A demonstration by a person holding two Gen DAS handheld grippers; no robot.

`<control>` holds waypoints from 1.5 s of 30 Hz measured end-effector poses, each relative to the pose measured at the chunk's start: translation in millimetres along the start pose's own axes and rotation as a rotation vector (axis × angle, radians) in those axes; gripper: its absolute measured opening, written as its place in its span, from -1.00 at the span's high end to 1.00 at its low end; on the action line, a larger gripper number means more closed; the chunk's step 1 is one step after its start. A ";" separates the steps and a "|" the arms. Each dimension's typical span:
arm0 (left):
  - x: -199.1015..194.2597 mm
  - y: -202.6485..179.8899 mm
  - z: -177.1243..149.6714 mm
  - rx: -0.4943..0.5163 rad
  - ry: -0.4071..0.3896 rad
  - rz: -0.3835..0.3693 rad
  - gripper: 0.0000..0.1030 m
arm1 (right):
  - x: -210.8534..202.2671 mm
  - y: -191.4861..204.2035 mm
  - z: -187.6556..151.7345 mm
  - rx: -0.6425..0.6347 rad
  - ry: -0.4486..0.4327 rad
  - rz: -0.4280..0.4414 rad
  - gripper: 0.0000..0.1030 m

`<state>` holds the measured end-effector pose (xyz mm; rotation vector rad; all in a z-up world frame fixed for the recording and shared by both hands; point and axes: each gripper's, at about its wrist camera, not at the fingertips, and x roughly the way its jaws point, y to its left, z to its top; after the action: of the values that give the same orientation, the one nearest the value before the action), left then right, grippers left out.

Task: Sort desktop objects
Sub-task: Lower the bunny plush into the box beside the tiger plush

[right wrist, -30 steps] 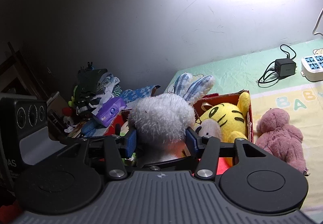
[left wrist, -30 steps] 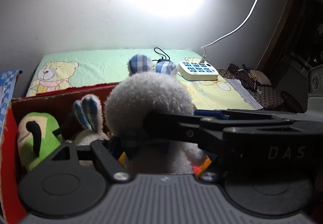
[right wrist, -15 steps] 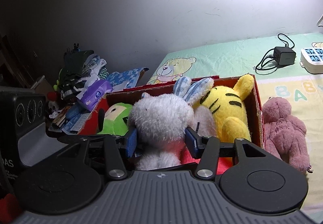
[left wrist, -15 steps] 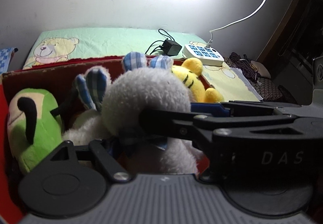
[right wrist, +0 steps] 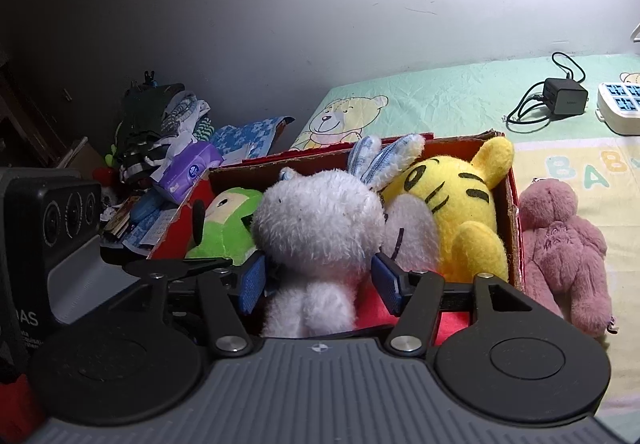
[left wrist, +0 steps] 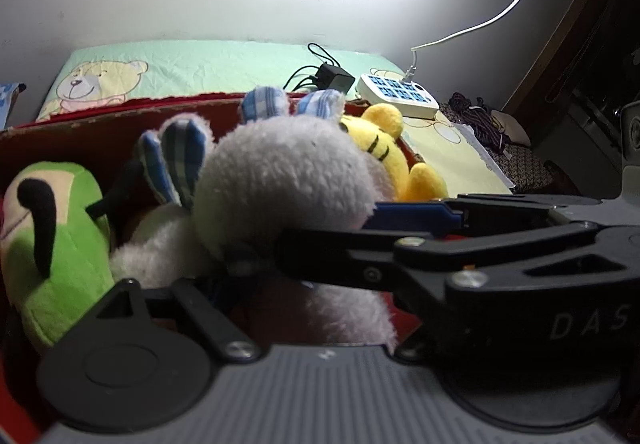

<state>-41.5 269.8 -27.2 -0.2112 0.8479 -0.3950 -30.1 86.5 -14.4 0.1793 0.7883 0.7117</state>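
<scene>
White plush rabbit (right wrist: 316,220) is clamped by the right gripper (right wrist: 318,278) inside the red box (right wrist: 514,212) (crowded); released carelessly, it could topple out. Left gripper's state cannot be told.

White plush rabbit (right wrist: 320,220) with blue-checked ears; yellow plush tiger (right wrist: 460,204) with black stripes at its 3 o'clock; green plush (right wrist: 224,228) with black markings at its 9 o'clock. Red box (right wrist: 514,204). Pink plush (right wrist: 560,244) outside, at 3 o'clock. Mint-and-yellow sheet (right wrist: 440,100) with a bear print. Blue gripper pads (right wrist: 252,284).
</scene>
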 end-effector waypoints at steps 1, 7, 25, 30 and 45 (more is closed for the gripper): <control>-1.6 0.3 0.0 -0.003 -0.002 -0.001 -0.65 | -1.4 0.2 0.4 -0.005 -0.009 -0.008 -0.24; -16.8 2.1 -5.4 -0.026 -0.015 -0.008 -0.65 | -15.3 -5.8 5.2 0.036 -0.094 -0.017 -0.20; -3.9 -12.1 -6.2 0.012 0.020 0.030 -0.62 | 4.9 -7.9 13.7 0.015 -0.048 -0.046 0.53; 4.3 -14.3 -4.4 0.007 0.037 0.036 -0.66 | 8.1 -16.1 11.9 0.018 -0.041 -0.048 0.53; 0.3 -17.0 -0.4 0.008 0.060 0.065 -0.76 | -8.0 -29.0 10.2 0.129 -0.078 0.051 0.40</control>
<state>-45.9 254.2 -22.0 -0.1647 0.9101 -0.3453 -11.8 60.5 -14.2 0.3429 0.7572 0.6978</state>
